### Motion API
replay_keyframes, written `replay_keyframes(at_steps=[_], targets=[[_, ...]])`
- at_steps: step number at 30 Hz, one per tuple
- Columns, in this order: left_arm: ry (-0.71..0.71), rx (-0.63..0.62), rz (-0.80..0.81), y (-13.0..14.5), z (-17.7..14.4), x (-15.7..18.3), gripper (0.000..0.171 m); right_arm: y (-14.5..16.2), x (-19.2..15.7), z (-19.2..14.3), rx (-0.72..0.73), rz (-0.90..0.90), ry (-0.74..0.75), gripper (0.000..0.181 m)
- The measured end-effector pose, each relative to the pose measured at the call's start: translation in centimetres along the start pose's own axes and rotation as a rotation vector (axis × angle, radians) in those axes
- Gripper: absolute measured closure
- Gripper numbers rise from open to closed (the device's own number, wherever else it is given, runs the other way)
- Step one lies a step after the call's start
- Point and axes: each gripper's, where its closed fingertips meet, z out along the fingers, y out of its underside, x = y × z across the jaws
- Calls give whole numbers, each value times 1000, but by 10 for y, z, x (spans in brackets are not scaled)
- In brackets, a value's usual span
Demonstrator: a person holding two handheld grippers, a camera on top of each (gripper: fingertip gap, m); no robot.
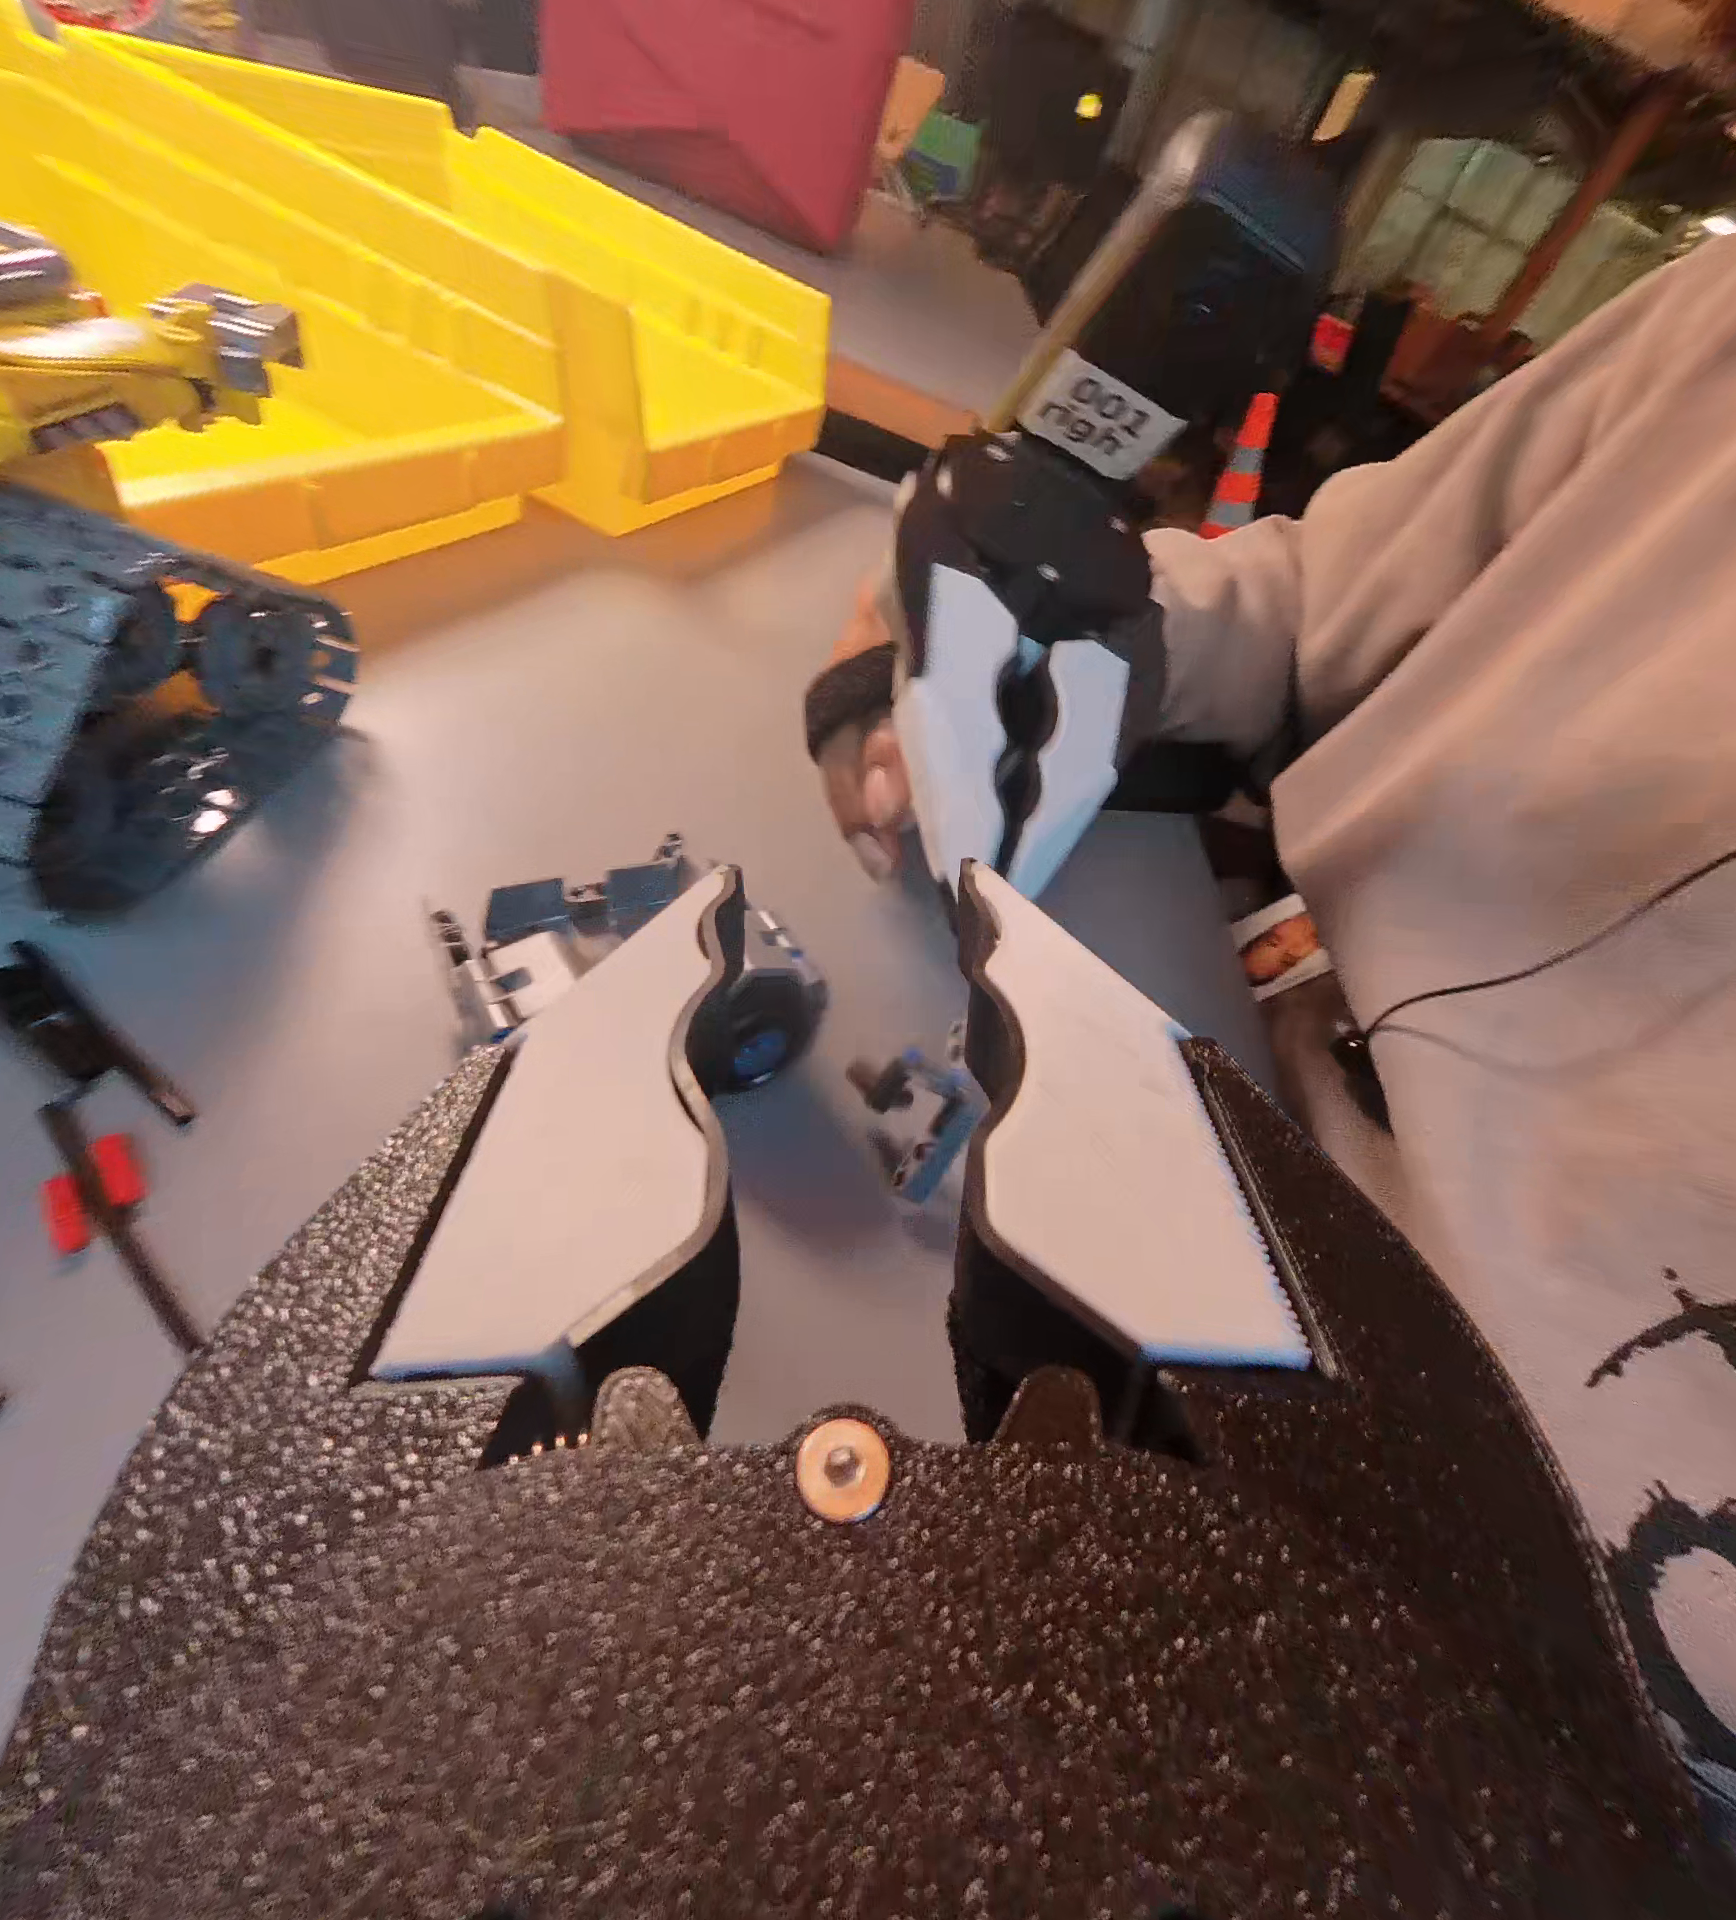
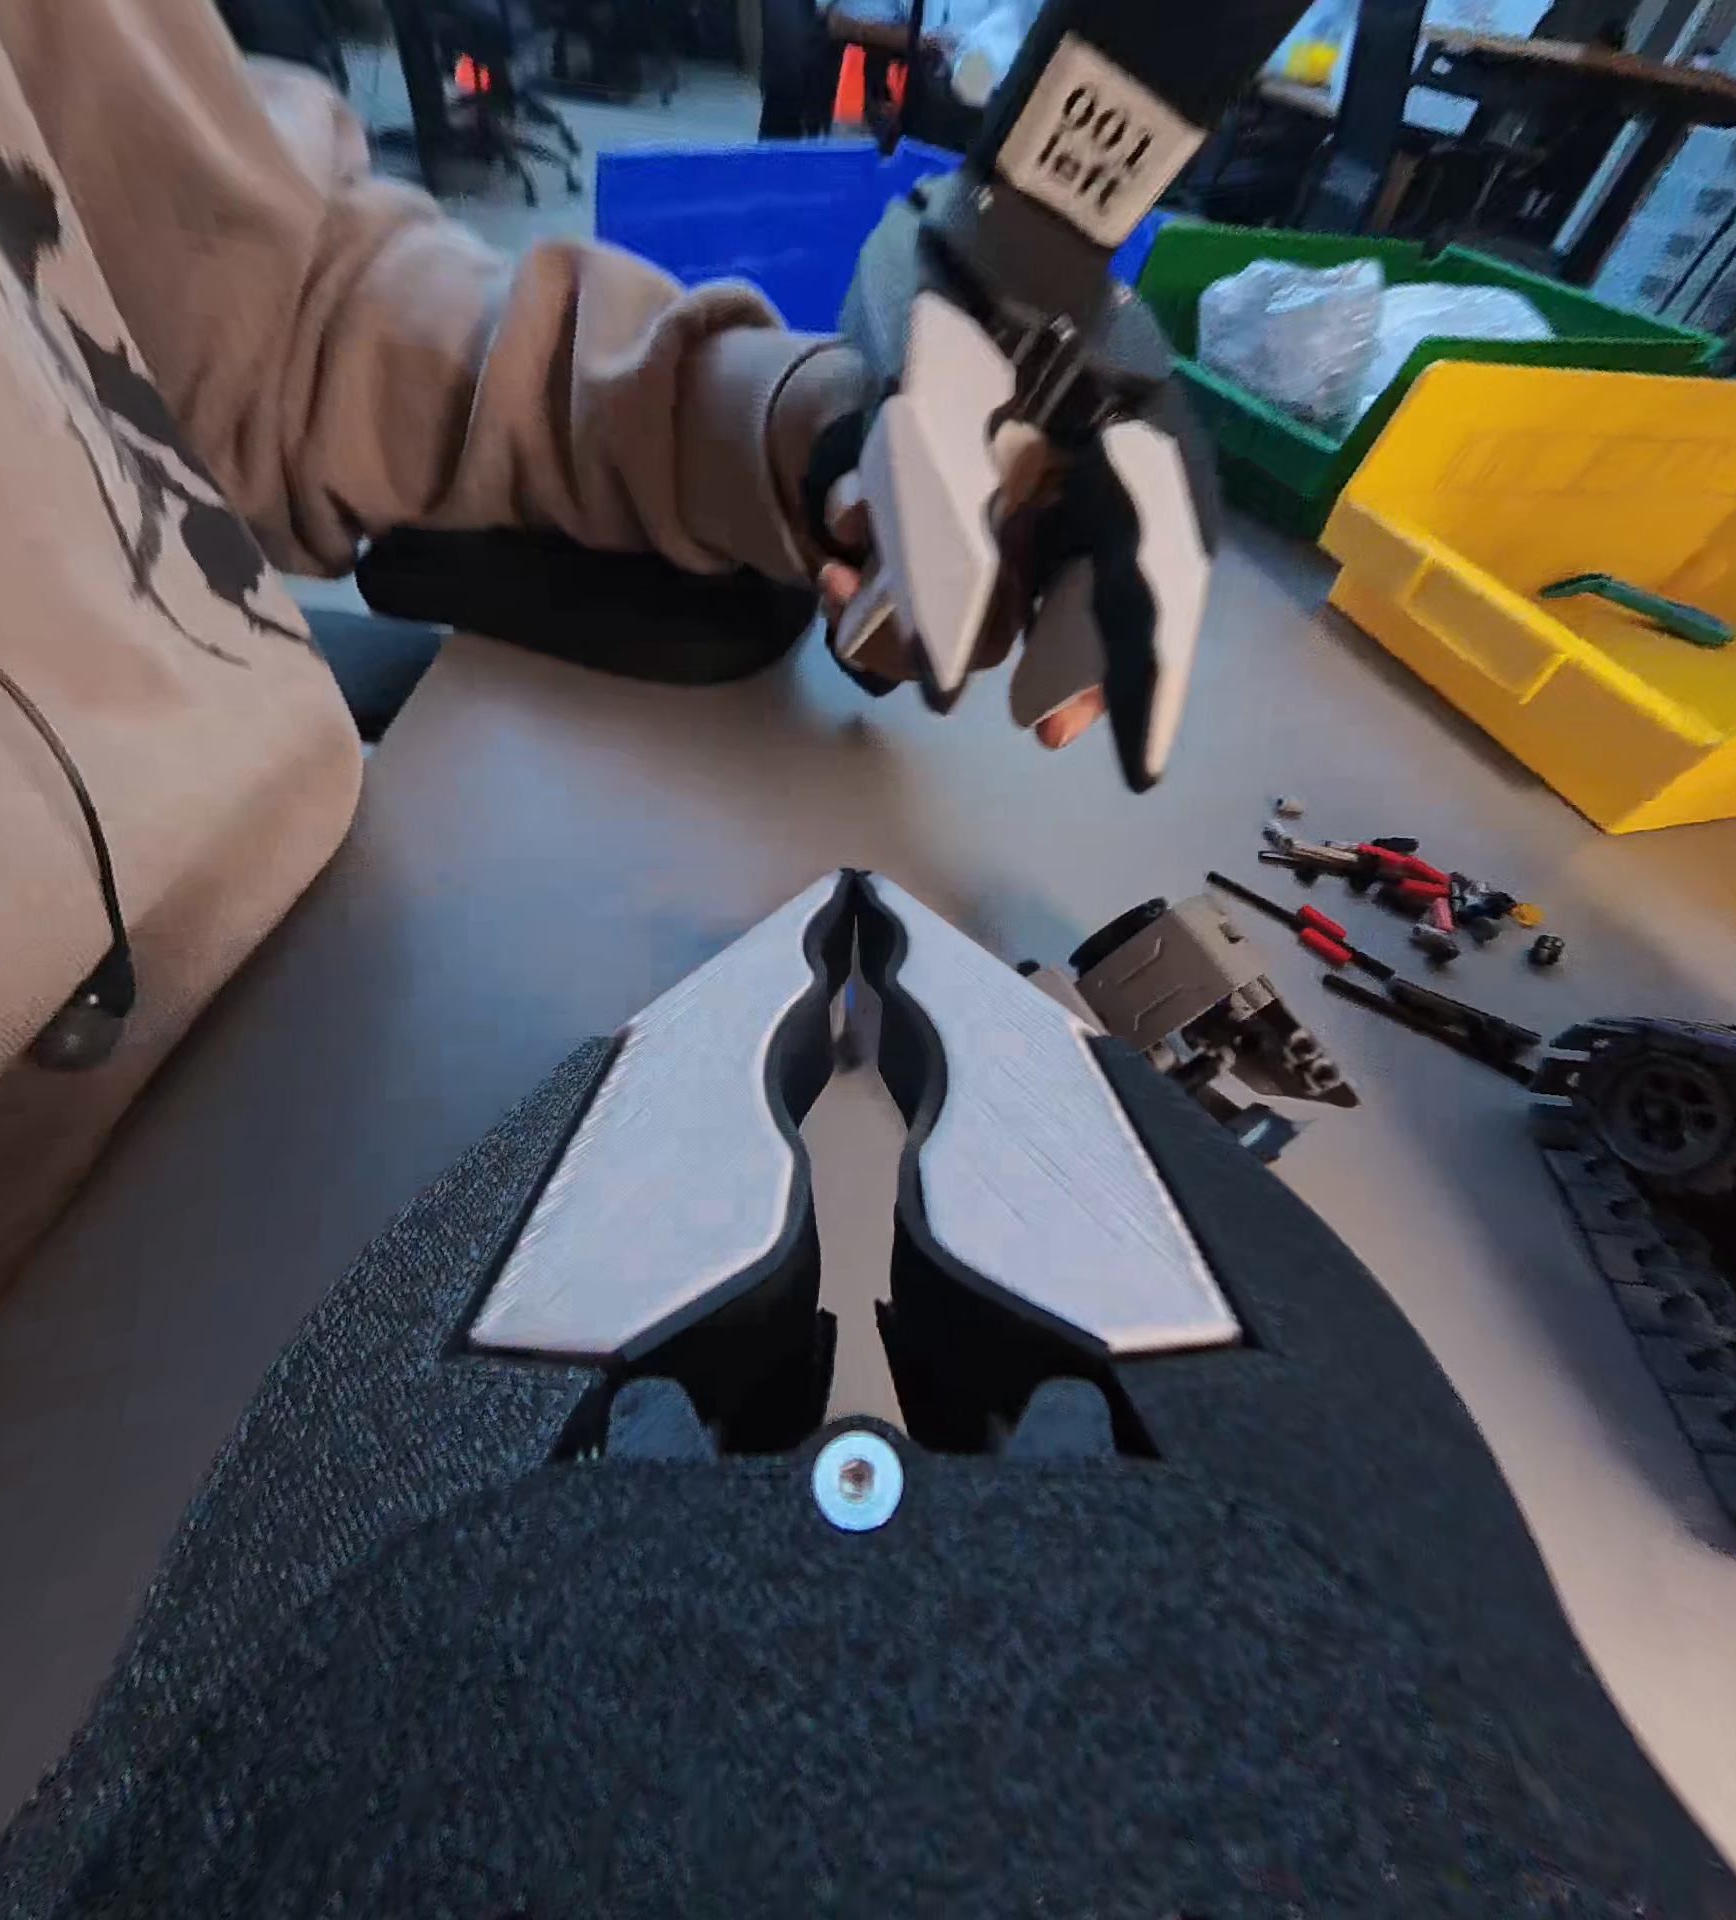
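Two hand-held grippers show: the left hand-held gripper (image 1: 848, 883) and the right hand-held gripper (image 2: 856, 881). One tracked yellow toy vehicle (image 1: 105, 665) stands on the bench (image 1: 552, 727), with one small grey wheeled model (image 2: 1196, 997). One green bin (image 2: 1259, 436), one yellow bin (image 2: 1529, 665), one orange cone (image 1: 1243, 468).

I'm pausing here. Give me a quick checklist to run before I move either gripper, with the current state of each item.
1. Left gripper open with nothing between its fingers: ok.
2. Right gripper shut, tips together, nothing seen gripped: ok.
3. Clearance between the two grippers: in the left wrist view their tips look very close. Contact: cannot tell.
4. Small grey-blue piece lying loose on the table, seen through the left gripper's opening: ok.
5. Grey wheeled assembly resting on the table, apparently clear of both grippers: ok.
6. Picture sharpness: motion blur in both views: not ok.
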Motion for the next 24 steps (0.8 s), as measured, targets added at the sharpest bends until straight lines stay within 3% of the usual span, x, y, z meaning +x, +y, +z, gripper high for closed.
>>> replay_keyframes(at_steps=[3, 7, 12, 15, 18, 24], targets=[[81, -75, 46, 13, 10, 19, 132, -11, 7, -9, 67, 68, 7, 181], [80, -243, 128, 43, 17, 24, 134, 17, 7, -8, -89, 30, 24, 181], [24, -421, 229, 75, 22, 19, 139, 46, 3, -4, -257, -14, 8, 165], [-5, -494, 306, 90, 29, 17, 157, 50, 2, -3, -271, -15, -2, 165], [19, -481, 321, 89, 32, 21, 164, 49, 0, -4, -260, -7, -12, 163], [207, -258, 283, 53, 23, 55, 164, 9, -14, -12, -35, 79, -111, 158]])
